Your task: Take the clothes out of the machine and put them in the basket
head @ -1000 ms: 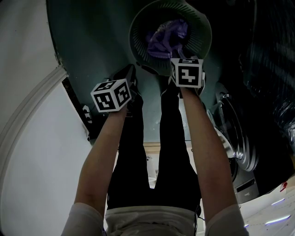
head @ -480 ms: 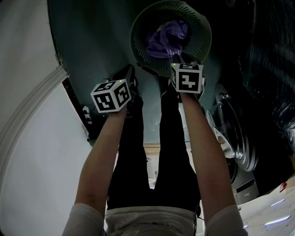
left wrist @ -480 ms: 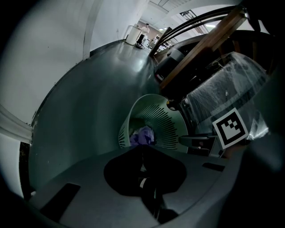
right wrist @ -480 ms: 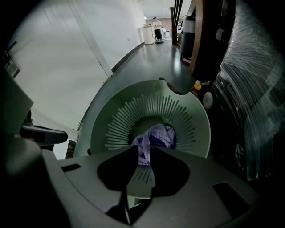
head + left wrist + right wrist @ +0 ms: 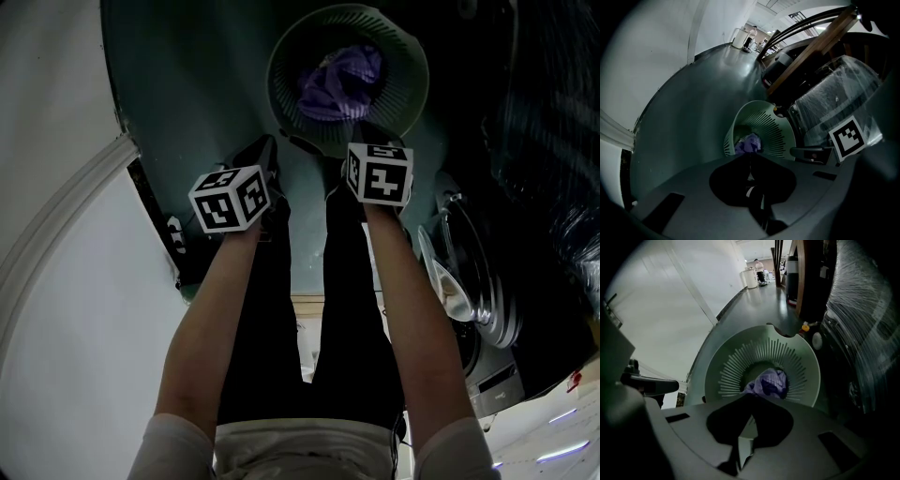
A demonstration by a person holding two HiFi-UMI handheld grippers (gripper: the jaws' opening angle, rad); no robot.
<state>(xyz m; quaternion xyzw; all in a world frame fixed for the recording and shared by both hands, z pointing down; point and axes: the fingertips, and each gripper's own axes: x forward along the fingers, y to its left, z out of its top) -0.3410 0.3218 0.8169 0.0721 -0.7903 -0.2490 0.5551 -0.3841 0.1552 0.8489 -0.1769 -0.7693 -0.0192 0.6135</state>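
A round pale green slatted basket stands on the dark floor ahead of my feet, with a purple garment bunched inside. My right gripper hangs over the basket's near rim, shut and empty, clear of the garment. In the right gripper view its dark jaws meet just in front of the purple garment and the basket wall. My left gripper hovers left of the basket, shut with nothing in it. The left gripper view looks across the basket from the side, to the garment.
The washing machine with its open round door stands to the right. A large plastic-wrapped object sits behind the basket on the right. A white wall curves along the left. A distant person stands down the corridor.
My right gripper has drawn back from inside the basket toward the near rim and risen a little. The purple garment stays in the basket. The left gripper has kept still.
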